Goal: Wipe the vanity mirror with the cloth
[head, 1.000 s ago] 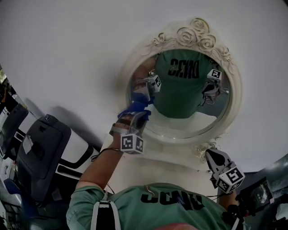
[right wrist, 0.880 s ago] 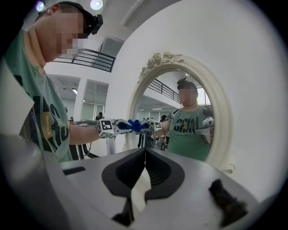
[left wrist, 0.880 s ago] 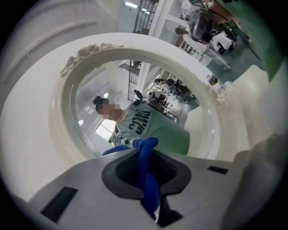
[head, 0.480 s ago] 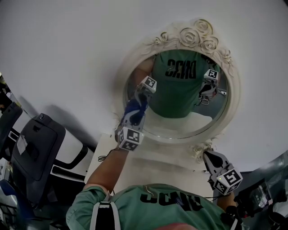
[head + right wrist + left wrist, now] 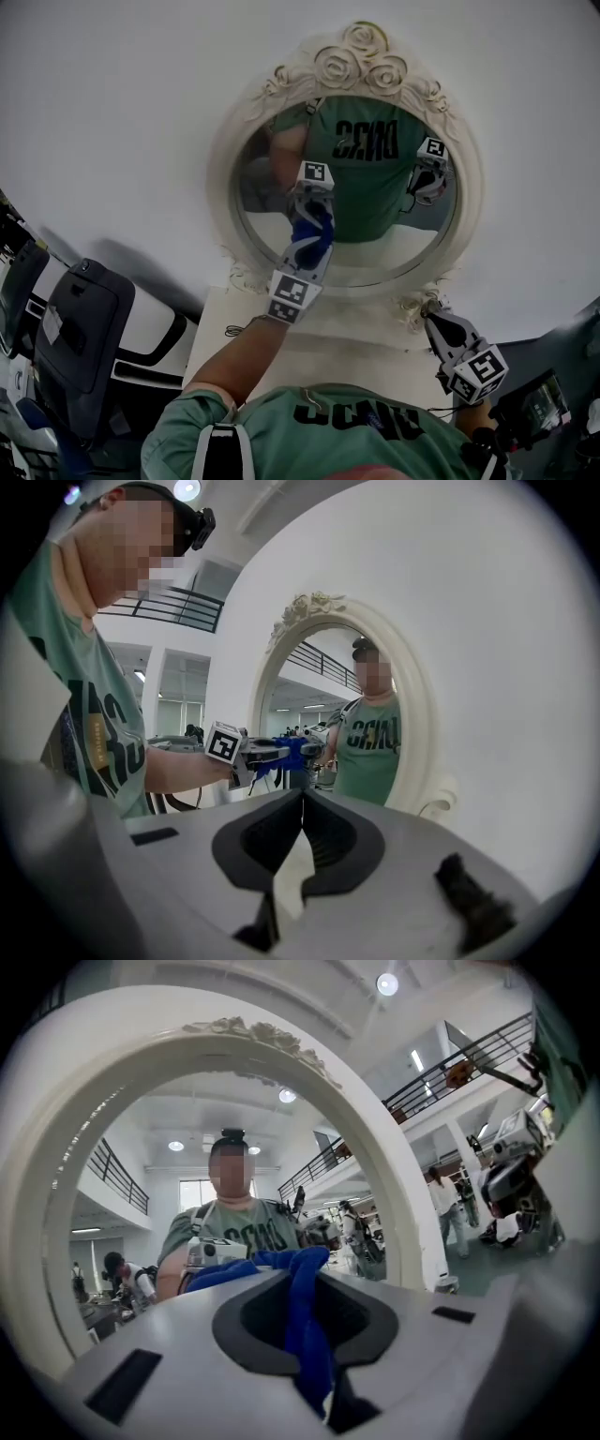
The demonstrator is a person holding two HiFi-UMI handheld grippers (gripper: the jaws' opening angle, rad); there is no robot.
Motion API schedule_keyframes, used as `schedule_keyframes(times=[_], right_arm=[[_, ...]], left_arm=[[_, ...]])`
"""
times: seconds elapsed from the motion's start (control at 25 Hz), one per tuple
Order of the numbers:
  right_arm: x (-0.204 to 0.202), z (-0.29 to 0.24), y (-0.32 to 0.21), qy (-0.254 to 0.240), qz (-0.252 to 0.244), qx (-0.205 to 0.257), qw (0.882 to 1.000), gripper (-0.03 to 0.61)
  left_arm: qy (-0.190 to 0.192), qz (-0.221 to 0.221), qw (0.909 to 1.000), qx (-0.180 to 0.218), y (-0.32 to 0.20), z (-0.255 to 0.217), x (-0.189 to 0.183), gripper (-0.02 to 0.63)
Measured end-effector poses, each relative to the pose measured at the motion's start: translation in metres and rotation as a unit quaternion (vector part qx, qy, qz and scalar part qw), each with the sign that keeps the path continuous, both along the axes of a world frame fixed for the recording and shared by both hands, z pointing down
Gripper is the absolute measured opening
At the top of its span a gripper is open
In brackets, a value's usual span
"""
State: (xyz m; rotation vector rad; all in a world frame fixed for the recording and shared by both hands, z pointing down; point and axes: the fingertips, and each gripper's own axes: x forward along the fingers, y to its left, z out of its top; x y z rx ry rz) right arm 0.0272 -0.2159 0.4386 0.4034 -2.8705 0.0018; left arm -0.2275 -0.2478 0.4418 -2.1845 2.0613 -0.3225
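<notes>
Your left gripper (image 5: 312,223) is clamped on the blue cloth (image 5: 309,242), and the cloth looks to be touching the mirror (image 5: 258,192) low on the glass, about mid-width. The rest of the glass runs upward from the jaws along the oval's long axis, and out to both sides. Your right gripper (image 5: 439,324) is pinched closed on nothing, near the frame's lower right and off the glass. The left one is placed to wipe.

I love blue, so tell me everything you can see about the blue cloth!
The cloth is bright blue, soft-looking and bunched in folds. The left gripper has its jaws shut on it, and a wad pokes out past the tips. It is held up against the glass, low and central in the vanity mirror, and seems to touch it. Nothing else touches it.
</notes>
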Motion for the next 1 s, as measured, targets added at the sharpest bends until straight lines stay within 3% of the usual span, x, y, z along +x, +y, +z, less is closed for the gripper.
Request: schedule_keyframes(times=[0.24, 0.56, 0.76, 1.0], right_arm=[[0.022, 0.01, -0.013, -0.014, 0.019, -0.01, 1.0, 0.012], [0.047, 0.021, -0.027, -0.03, 0.044, -0.02, 0.998, 0.012], [0.057, 0.026, -0.03, -0.039, 0.055, -0.026, 0.997, 0.012], [0.058, 0.026, -0.033, -0.039, 0.052, -0.022, 0.998, 0.012]], left_arm=[[-0.012, 0.094, 0.9954, -0.012, -0.04, 0.002, 0.089, 0.06], [-0.029, 0.213, 0.976, -0.038, -0.091, 0.007, 0.201, 0.058], [-0.015, 0.246, 0.9679, -0.048, -0.104, 0.01, 0.23, 0.058], [0.0, 0.259, 0.9649, -0.043, -0.108, 0.009, 0.234, 0.058]])
